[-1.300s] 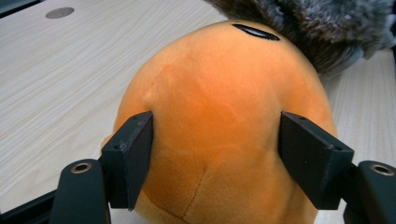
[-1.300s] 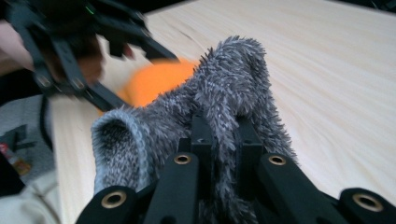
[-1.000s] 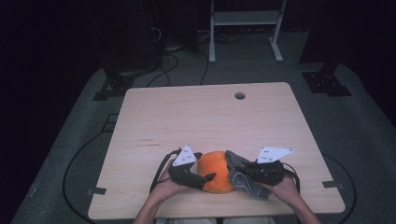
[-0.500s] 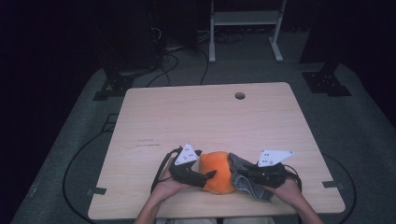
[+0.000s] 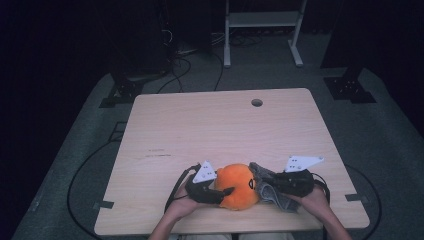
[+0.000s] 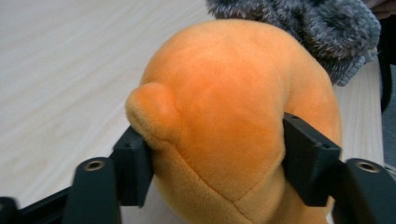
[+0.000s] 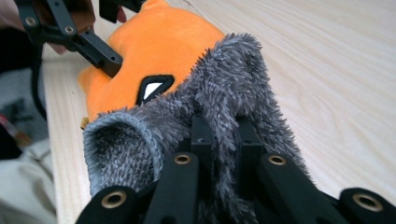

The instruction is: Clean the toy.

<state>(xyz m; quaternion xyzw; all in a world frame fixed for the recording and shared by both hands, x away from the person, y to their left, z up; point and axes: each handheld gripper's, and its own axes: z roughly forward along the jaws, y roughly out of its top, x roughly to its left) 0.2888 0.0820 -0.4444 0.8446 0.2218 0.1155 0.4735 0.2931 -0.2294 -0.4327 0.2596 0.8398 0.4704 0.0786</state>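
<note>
An orange plush toy (image 5: 239, 185) sits near the table's front edge, between both hands. My left gripper (image 5: 216, 191) is shut on it, one jaw on each side of its round body (image 6: 224, 126), just below a small ear. A fuzzy grey knitted sock (image 5: 267, 192) lies against the toy's right side. My right gripper (image 5: 272, 185) is shut on a fold of that sock (image 7: 219, 126), whose open cuff hangs at the left of the right gripper view. The toy's black and white eye (image 7: 154, 88) shows just past the sock.
The light wooden table (image 5: 220, 135) has a round cable hole (image 5: 257, 102) near its far edge. Cables trail from both grippers off the front. A white metal stand (image 5: 262, 30) and dark equipment stand on the floor beyond the table.
The right gripper and the grey sock have shifted slightly left, closer onto the toy. The left gripper stays clamped on the toy.
</note>
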